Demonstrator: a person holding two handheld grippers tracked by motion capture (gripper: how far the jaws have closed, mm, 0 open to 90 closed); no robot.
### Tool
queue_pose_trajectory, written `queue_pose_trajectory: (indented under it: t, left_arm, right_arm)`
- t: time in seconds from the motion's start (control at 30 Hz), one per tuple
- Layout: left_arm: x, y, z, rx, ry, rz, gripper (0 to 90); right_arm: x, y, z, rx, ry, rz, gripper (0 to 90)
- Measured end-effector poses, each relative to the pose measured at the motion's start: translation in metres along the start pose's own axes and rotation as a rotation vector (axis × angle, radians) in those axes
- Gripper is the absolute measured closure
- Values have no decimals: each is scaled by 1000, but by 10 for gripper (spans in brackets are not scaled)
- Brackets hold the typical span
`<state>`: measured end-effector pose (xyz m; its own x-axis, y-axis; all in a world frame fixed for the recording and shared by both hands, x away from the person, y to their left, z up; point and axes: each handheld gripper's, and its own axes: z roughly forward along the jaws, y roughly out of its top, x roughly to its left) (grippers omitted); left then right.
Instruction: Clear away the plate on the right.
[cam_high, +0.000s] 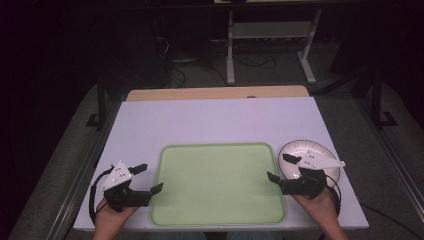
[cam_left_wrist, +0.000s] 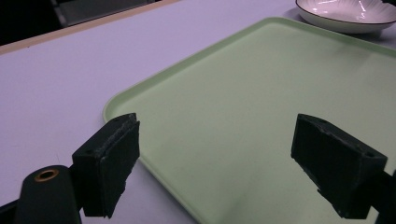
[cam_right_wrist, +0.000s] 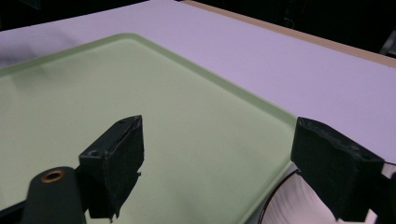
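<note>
While both hand-held grippers sit wide open and empty, the work seems to be about to start on the plate (cam_high: 330, 155), the white dish with a dark rim at the right of the high view, partly under the right hand-held gripper (cam_high: 278, 167). That gripper hangs over the gap between the plate and the green tray (cam_high: 218, 184), jaws spread far apart, holding nothing. In the right gripper view the plate's rim (cam_right_wrist: 280, 205) shows at the bottom right, just below the right-hand jaw, while the other jaw is above the tray.

I would judge the next move to be a grasp on the plate's near rim. To do it well, the gripper should swing toward the plate, drop one jaw inside the rim and one outside, and close squarely. A glazed rim may slip from a shallow pinch. Lift it level.

The left hand-held gripper (cam_high: 150, 179) waits at the lower left of the high view, jaws just as wide, straddling the tray's left edge (cam_left_wrist: 140, 93), one jaw over the bench (cam_high: 210, 120) and one over the tray. It grips nothing.

Little stands in the way. The tray is bare and lies in the middle, touching or nearly touching the plate, I can't tell which, so the tray's raised lip could catch the plate if it is dragged rather than lifted. The cable trailing behind the right hand is near the bench's edge.
</note>
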<state>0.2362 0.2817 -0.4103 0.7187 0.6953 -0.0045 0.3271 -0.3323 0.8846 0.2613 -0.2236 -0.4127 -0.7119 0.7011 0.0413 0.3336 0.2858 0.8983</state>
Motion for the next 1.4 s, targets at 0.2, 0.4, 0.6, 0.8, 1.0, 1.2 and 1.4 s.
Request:
queue_pose_trajectory:
  t: [0.2, 0.4, 0.6, 0.8, 1.0, 1.2, 1.4]
  left_arm:
    - [-1, 0, 0, -2, 1, 2, 150]
    - [-1, 0, 1, 2, -3, 3, 150]
    - [-1, 0, 0, 1, -3, 4, 150]
    - [-1, 0, 0, 2, -2, 5, 150]
    - [-1, 0, 1, 3, -3, 3, 150]
    - [-1, 0, 0, 1, -2, 1, 150]
    - [1, 0, -2, -3, 5, -2, 150]
  right_arm:
    - [-1, 0, -4, -5, 1, 9, 163]
    - [1, 1, -6, -12, 2, -2, 164]
    - [0, 0, -8, -13, 4, 8, 164]
    - [-1, 0, -11, -15, 1, 13, 164]
    - [-1, 0, -11, -15, 4, 15, 164]
    - [0, -1, -12, -9, 4, 11, 164]
    - [-1, -3, -15, 6, 2, 8, 164]
